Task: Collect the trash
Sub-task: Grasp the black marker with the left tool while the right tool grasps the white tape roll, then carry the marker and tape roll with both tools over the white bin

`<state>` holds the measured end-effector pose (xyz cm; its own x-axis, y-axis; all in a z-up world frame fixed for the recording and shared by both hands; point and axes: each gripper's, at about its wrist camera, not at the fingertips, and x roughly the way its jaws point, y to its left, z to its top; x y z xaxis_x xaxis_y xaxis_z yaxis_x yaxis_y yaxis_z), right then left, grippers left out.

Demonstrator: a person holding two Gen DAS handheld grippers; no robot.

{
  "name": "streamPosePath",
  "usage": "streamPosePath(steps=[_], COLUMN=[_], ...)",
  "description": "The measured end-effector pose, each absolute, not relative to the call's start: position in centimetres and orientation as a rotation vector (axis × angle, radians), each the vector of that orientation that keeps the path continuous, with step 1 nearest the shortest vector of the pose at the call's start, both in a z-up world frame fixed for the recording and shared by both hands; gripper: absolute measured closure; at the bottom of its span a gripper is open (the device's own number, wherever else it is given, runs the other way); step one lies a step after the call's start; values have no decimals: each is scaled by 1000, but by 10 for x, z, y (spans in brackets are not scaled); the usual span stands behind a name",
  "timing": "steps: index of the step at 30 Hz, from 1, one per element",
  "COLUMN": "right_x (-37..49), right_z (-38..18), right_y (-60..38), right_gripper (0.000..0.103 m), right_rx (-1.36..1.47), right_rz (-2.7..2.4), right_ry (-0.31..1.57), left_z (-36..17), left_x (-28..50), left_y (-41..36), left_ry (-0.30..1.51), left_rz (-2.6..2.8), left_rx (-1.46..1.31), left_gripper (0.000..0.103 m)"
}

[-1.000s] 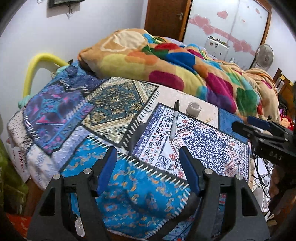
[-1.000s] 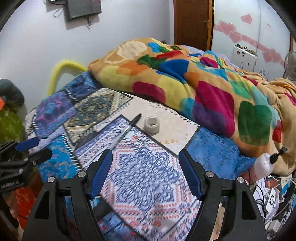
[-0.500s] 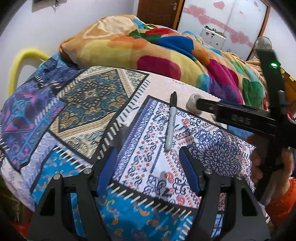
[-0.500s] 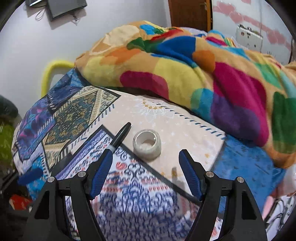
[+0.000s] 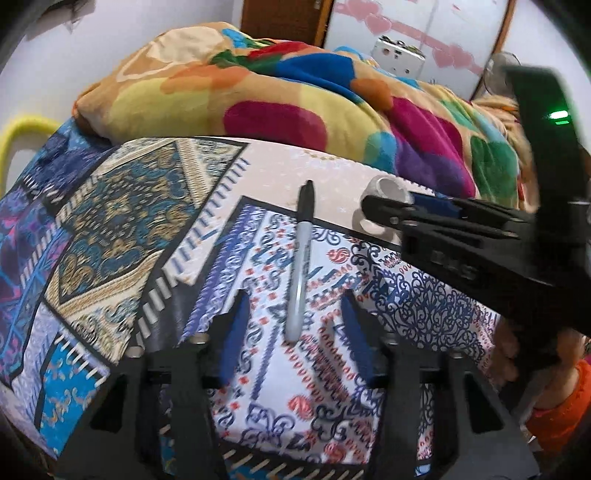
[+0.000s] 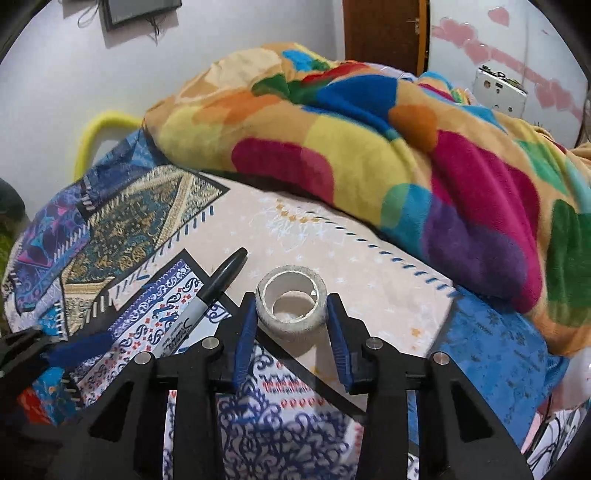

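A near-empty white tape roll (image 6: 291, 303) lies on the patterned bedspread (image 6: 369, 266). My right gripper (image 6: 291, 315) has closed in around it, its blue pads touching both sides of the roll. In the left wrist view the roll (image 5: 384, 195) is partly hidden by the right gripper's fingers. A black-capped marker pen (image 5: 300, 258) lies on the bedspread; it also shows in the right wrist view (image 6: 207, 295). My left gripper (image 5: 293, 325) is partly closed, its pads on either side of the pen's tail end, not touching it.
A thick multicoloured blanket (image 6: 369, 147) is heaped behind the roll. A yellow tube frame (image 6: 99, 129) stands at the bed's far left. A wooden door (image 6: 384, 33) and white wardrobe (image 5: 424, 29) are behind. The person's hand (image 5: 535, 354) holds the right gripper.
Both grippers moved forward and down to the bed. The right gripper narrowed onto the tape roll. The left gripper narrowed around the pen's end.
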<state>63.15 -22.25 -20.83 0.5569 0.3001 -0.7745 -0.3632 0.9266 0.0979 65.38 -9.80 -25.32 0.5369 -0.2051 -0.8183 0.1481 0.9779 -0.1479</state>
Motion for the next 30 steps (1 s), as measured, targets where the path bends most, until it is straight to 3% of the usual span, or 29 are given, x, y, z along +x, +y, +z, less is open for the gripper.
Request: streamPosePath(steps=[4, 12, 13, 30], right_x=[615, 604, 603, 558], right_z=[-199, -198, -198, -159], right_y=[-242, -256, -257, -263], right_gripper=[69, 69, 69, 69], right_rx=[-57, -56, -51, -44], right_rz=[406, 415, 413, 416], right_ry=[872, 868, 868, 852], left_z=[-260, -264, -264, -215], left_x=[662, 671, 672, 603], left_y=[-109, -113, -113, -116], left_ry=[983, 978, 982, 948], left_rz=[-200, -181, -173, -177], left_rx=[4, -26, -32, -36], left_gripper=[83, 86, 93, 94])
